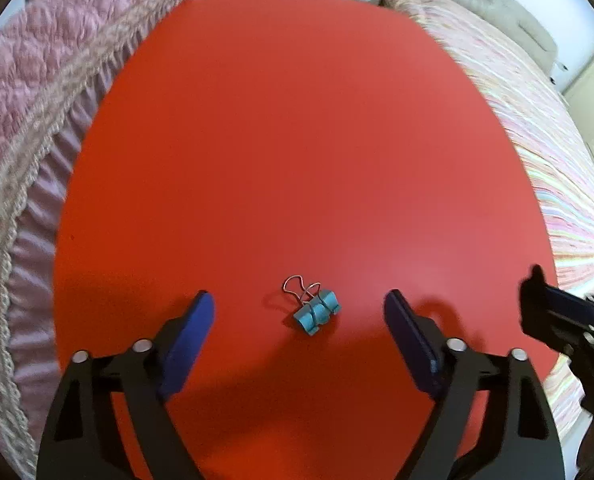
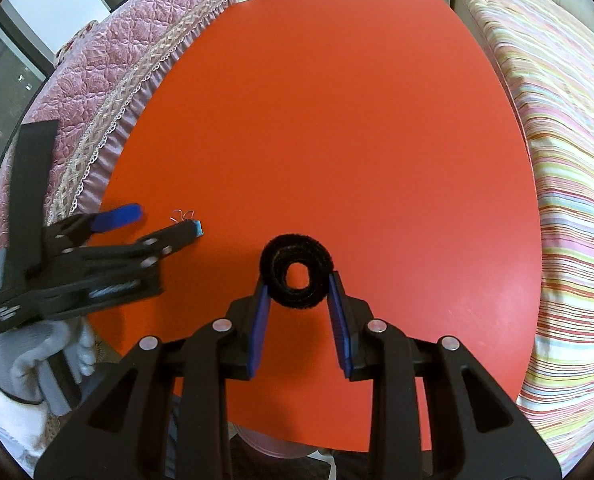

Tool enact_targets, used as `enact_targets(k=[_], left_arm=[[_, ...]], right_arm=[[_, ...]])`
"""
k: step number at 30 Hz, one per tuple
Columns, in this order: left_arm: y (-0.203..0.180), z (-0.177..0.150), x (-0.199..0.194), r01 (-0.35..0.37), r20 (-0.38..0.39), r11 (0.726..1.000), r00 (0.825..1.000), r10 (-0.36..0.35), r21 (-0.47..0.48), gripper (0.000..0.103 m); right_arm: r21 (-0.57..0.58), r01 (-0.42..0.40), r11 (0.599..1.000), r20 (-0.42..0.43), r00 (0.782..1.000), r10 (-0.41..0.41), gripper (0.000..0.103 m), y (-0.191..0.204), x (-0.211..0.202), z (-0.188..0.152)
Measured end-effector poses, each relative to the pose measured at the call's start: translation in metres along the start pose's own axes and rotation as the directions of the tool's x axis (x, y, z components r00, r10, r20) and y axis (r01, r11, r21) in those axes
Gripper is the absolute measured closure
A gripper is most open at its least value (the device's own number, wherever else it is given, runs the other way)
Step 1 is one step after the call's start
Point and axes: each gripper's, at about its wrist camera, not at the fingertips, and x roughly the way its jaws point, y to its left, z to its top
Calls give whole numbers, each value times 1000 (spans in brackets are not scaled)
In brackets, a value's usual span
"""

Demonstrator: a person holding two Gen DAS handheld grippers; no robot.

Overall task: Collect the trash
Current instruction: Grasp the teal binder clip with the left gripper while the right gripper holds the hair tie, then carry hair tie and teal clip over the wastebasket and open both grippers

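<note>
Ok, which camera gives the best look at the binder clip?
The left wrist view. The binder clip lies whole on the red table, centred between the open left gripper fingers, its blue body and wire handles clear. In the right wrist view, it is small and mostly hidden behind a left gripper finger; only a blue edge and wire loops show.

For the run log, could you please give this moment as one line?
left gripper: open around blue binder clip | right gripper: shut on black velcro roll | red table
</note>
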Motion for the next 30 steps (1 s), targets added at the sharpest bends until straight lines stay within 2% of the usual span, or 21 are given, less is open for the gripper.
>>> enact_targets(k=[5, 7, 8, 9, 14, 15, 16, 25, 28, 30], left_arm=[[-4, -3, 9, -42, -5, 999, 999, 42, 11, 45], [-5, -3, 8, -48, -4, 999, 999, 48, 19, 71], [-5, -3, 7, -48, -6, 999, 999, 48, 19, 76], [-5, -4, 7, -44, -10, 999, 999, 45, 23, 80], [-1, -7, 4, -18, 0, 999, 1000, 19, 46, 84], [0, -5, 2, -11, 6, 999, 1000, 11, 51, 95], [0, -6, -2, -8, 12, 998, 1000, 8, 54, 100], [3, -23, -30, 17, 67, 995, 997, -23, 93, 103], [0, -38, -49, 38, 93, 993, 994, -48, 115, 103], [-2, -37, -55, 55, 104, 990, 992, -69, 133, 103]], right_arm=[[0, -8, 1000, 2, 1000, 8, 75, -1, -1, -2], [0, -11, 1000, 2, 1000, 11, 75, 0, 0, -2], [0, -12, 1000, 3, 1000, 12, 75, 0, 0, -2], [-1, -13, 1000, 3, 1000, 13, 75, 0, 0, -2], [-1, -19, 1000, 6, 1000, 19, 75, 3, 0, -4], [-2, -19, 1000, 6, 1000, 19, 75, 3, 0, -5], [-1, -21, 1000, 7, 1000, 21, 75, 3, 0, -6], [1, -33, 999, 22, 999, 33, 75, 8, -6, -17], [-2, -44, 999, 41, 998, 44, 75, 10, -15, -23], [-8, -53, 999, 57, 997, 53, 75, 12, -23, -30]])
